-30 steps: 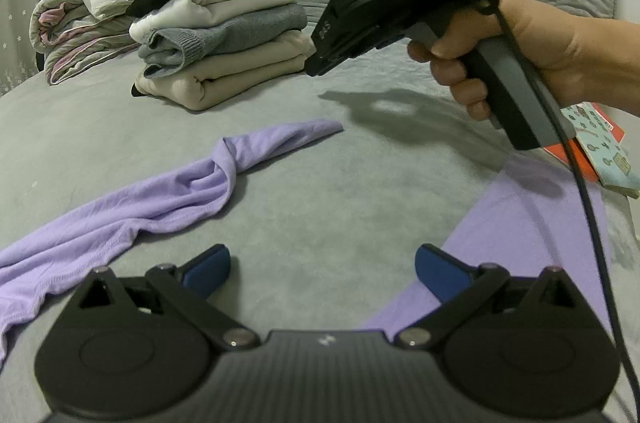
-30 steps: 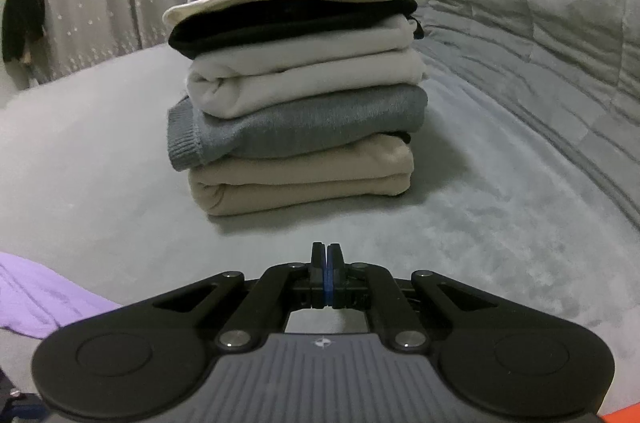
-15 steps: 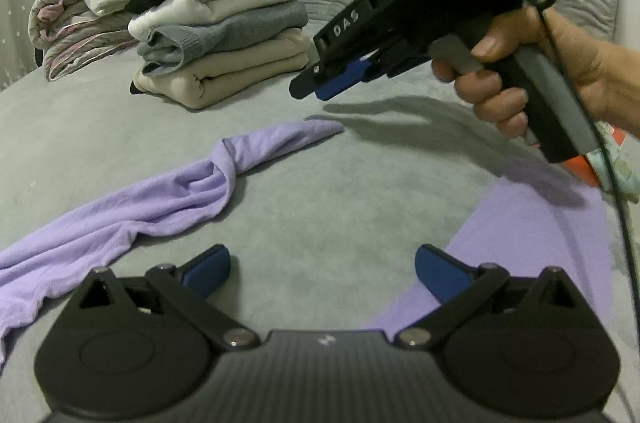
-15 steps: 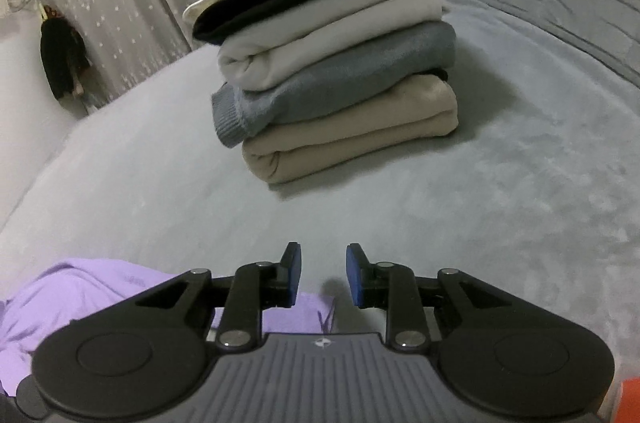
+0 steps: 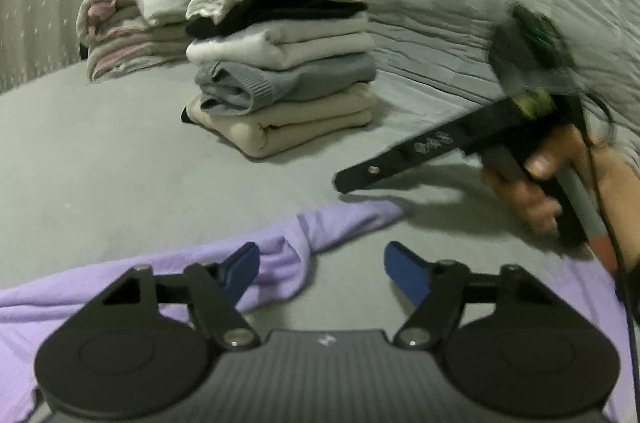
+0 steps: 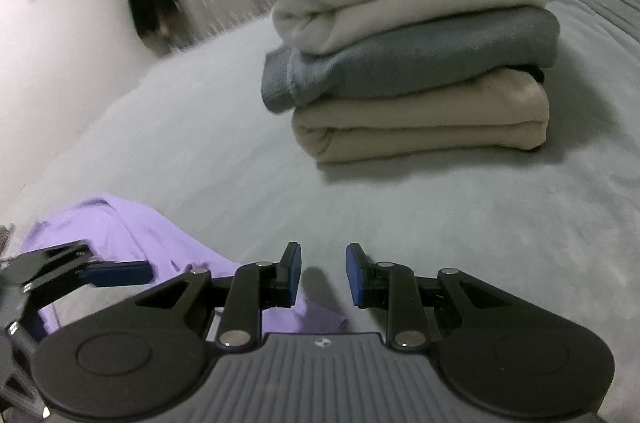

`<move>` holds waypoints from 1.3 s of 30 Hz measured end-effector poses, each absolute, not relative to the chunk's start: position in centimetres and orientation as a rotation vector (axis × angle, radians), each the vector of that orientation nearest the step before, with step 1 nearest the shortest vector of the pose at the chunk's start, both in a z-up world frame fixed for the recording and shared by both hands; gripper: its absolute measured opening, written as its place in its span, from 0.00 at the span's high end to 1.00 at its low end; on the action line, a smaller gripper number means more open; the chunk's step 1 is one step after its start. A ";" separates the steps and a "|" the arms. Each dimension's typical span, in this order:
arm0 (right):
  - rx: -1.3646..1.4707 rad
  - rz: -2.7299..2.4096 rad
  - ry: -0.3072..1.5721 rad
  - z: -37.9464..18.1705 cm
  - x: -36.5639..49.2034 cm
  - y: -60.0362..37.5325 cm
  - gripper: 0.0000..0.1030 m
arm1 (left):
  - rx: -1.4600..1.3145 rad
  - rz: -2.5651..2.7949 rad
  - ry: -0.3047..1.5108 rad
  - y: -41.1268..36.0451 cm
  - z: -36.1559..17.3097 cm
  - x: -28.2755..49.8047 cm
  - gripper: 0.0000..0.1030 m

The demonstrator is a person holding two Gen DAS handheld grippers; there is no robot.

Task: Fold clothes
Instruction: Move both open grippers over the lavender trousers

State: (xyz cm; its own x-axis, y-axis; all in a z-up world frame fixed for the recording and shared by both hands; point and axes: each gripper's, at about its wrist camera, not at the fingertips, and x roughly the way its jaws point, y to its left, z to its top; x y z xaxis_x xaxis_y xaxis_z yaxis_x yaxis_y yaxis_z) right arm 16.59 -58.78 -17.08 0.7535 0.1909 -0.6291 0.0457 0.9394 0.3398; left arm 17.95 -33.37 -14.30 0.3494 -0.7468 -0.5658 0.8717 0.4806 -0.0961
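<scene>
- Garment (image 5: pixel 160 287): lilac, unfolded, spread flat on the grey bed (image 5: pixel 120 163). One twisted strip ends in a tip near the bed's middle; a second part lies at the right edge of the left wrist view.
- Left tool (image 5: pixel 318 273): released, blue pads wide apart, nothing between them. The left pad sits over the twisted strip; whether it touches the cloth cannot be told.
- Right tool (image 6: pixel 323 275): released, pads parted with a narrow gap, empty. It is held low, just above the strip's tip. In the left wrist view it appears blurred, gripped by a hand (image 5: pixel 536 191).
- Stack (image 5: pixel 284 71): folded clothes in beige, grey, white and black, standing on the bed beyond both tools, well apart from the garment.
- Second pile (image 5: pixel 132 35): folded items behind the stack, to its left.
</scene>
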 end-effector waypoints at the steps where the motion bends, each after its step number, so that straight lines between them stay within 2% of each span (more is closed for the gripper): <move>1: 0.357 0.081 0.705 -17.2 16.2 -59.0 0.76 | 0.226 -1.063 0.613 -33.8 -14.4 18.5 0.41; 2: 0.366 0.082 0.693 -17.3 15.9 -59.3 0.76 | 0.210 -1.076 0.629 -34.1 -14.4 18.8 0.49; 4: 0.384 0.082 0.669 -17.4 15.2 -59.8 0.76 | 0.178 -1.102 0.662 -34.7 -14.6 19.5 0.55; 8: 0.420 0.083 0.621 -17.8 13.8 -60.9 0.76 | 0.161 -1.187 0.677 -35.6 -14.6 19.3 0.60; 15: 0.408 0.083 0.609 -17.8 13.3 -61.2 0.76 | 0.252 -1.551 0.768 -35.2 -14.6 17.3 0.60; 18: 0.384 0.098 0.611 -17.7 13.0 -61.0 0.75 | 0.306 -1.633 0.760 -34.6 -13.8 16.2 0.55; 20: 0.373 0.105 0.612 -17.7 13.1 -60.7 0.75 | 0.326 -1.632 0.724 -34.3 -13.0 15.9 0.45; 21: 0.369 0.106 0.612 -17.7 13.1 -60.7 0.75 | 0.320 -1.602 0.700 -34.2 -12.5 16.2 0.44; 23: 0.361 0.107 0.613 -17.8 13.2 -60.5 0.76 | 0.303 -1.534 0.668 -34.1 -11.8 16.9 0.43; 30: 0.349 0.111 0.613 -18.0 13.4 -60.3 0.75 | 0.257 -1.353 0.746 -36.2 -12.7 20.2 0.46; 34: 0.350 0.114 0.612 -18.0 13.3 -60.3 0.75 | 0.266 -1.307 0.801 -37.6 -13.9 20.7 0.63; 36: 0.352 0.115 0.611 -18.0 13.4 -60.3 0.75 | 0.255 -1.292 0.793 -38.0 -14.0 20.8 0.67; 39: 0.353 0.116 0.611 -18.0 13.4 -60.3 0.75 | 0.242 -1.288 0.780 -38.0 -14.0 20.8 0.88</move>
State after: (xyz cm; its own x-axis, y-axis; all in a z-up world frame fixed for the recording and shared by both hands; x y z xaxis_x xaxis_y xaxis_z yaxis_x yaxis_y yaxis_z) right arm 13.39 -60.31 -18.01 0.8148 0.2097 -0.5404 -0.0029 0.9337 0.3580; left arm 20.75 -38.02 -13.95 0.0696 -0.7660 -0.6390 0.9212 0.2951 -0.2534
